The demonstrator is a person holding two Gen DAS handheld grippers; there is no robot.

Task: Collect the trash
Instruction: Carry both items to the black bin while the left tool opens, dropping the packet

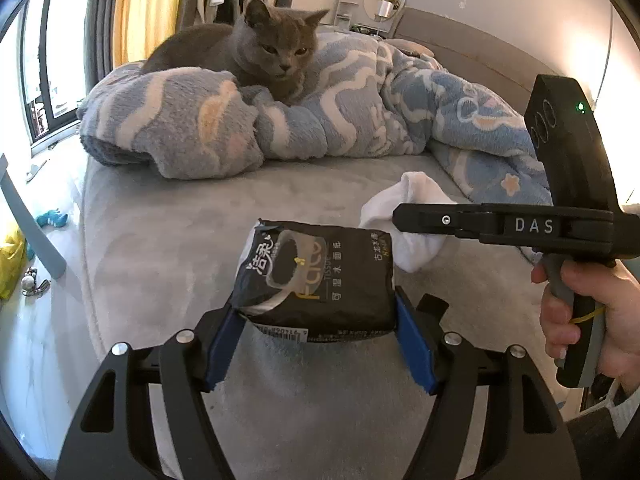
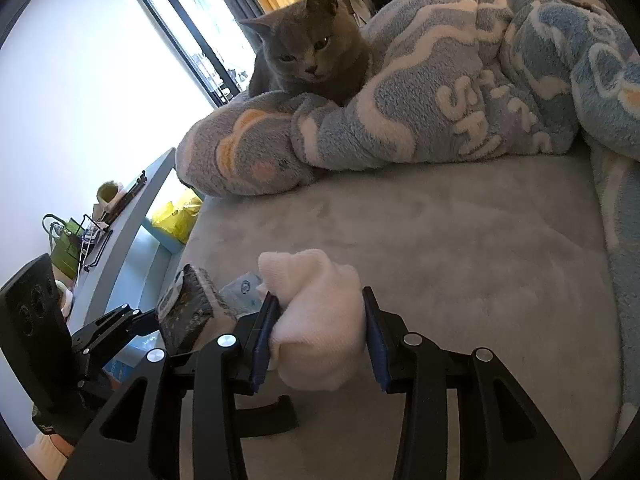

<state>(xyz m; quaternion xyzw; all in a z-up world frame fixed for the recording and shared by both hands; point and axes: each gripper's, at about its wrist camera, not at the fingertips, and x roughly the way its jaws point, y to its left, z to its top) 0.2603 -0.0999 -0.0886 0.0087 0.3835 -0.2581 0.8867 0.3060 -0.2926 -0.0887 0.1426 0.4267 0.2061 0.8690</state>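
Trash is already in both grippers: left gripper [image 1: 316, 320] is clamped on a black tissue pack [image 1: 316, 276] at 6 o'clock in its view, right gripper [image 2: 320, 336] squeezes a white wad [image 2: 316, 320], likewise low centre. Grey cat [image 1: 256, 52] watches from 12 o'clock on the blanket [image 1: 360, 112]. Both pieces appear lifted off the bed [image 1: 180, 220]; judging by this, dropping them in a bin remains, none visible.

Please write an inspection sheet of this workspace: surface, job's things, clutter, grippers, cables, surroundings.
Surface: grey bed sheet, soft.
Job's things: black tissue pack between the pads of the left gripper; white sock between the pads of the right gripper.
Clutter: crumpled blue blanket.
Grippers: both shut on their items.
Cables: nothing seen.
Surroundings: grey cat lying on the blanket, facing the grippers; window; yellow bag on the floor beside the bed.
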